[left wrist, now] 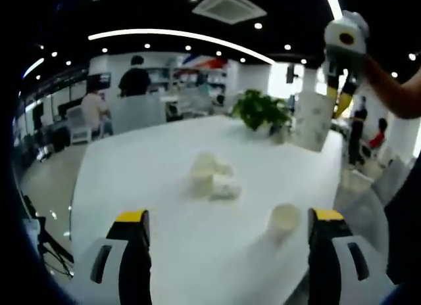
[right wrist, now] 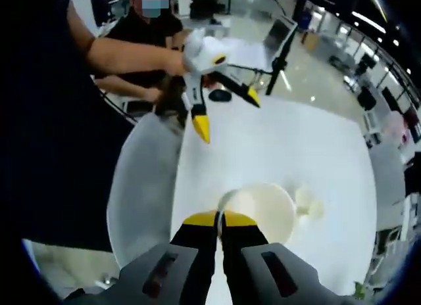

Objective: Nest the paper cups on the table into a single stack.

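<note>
A paper cup [right wrist: 258, 210] is pinched by its rim in the jaws of the right gripper [right wrist: 220, 219], which are closed almost fully on the thin wall. The cup's open mouth faces the camera in the right gripper view. In the left gripper view the same cup [left wrist: 314, 121] hangs high above the far edge of the surface, held up in the air by the right gripper [left wrist: 342, 75].

On the white surface [left wrist: 151, 160] a small cluster of cups [left wrist: 212, 177] lies near the middle, some tipped on their sides; how many is hard to tell. 1 more single cup [left wrist: 283, 221] lies on its side near the front right, just inside the left gripper's right jaw.

The left gripper [left wrist: 230, 229] hovers over the near edge with its jaws spread wide and nothing between them. It also shows in the right gripper view [right wrist: 223, 111], open, above the surface.

To nest well, the held cup should probably be lined up axis to axis with an upright cup and lowered straight in; tipped cups would first need standing up, with the free gripper steadying the base.

Beyond the surface are a potted plant [left wrist: 262, 111] and people seated in an office.
</note>
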`<state>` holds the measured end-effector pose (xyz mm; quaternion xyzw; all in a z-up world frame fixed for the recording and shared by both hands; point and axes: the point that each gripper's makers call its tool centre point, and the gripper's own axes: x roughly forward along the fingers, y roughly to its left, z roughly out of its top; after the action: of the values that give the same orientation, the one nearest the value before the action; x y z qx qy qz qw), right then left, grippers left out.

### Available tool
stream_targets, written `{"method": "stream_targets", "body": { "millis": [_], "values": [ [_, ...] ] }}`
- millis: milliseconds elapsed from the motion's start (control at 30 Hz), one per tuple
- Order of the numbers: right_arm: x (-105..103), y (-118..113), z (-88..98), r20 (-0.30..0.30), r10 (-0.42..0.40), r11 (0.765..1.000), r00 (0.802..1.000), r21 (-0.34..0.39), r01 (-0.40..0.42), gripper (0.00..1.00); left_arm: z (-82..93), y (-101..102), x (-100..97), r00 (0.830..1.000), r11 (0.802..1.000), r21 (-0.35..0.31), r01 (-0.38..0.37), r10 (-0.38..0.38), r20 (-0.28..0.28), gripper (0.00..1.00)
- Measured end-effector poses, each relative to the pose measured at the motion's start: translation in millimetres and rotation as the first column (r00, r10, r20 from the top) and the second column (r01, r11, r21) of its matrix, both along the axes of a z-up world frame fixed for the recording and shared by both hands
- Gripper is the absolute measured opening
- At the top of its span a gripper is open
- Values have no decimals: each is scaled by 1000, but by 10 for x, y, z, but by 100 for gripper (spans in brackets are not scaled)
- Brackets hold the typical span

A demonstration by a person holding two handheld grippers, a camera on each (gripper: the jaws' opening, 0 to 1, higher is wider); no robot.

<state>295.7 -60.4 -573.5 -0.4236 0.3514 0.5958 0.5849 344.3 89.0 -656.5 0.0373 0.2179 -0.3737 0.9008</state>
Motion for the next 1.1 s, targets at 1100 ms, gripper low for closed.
{"method": "stream_targets", "body": {
  "millis": [1100],
  "values": [
    [-41,31,-702,-72,-69,995,995,-74,63,0,-65,27,-15,999,999,8,-33,33,2,98]
  ]
}}
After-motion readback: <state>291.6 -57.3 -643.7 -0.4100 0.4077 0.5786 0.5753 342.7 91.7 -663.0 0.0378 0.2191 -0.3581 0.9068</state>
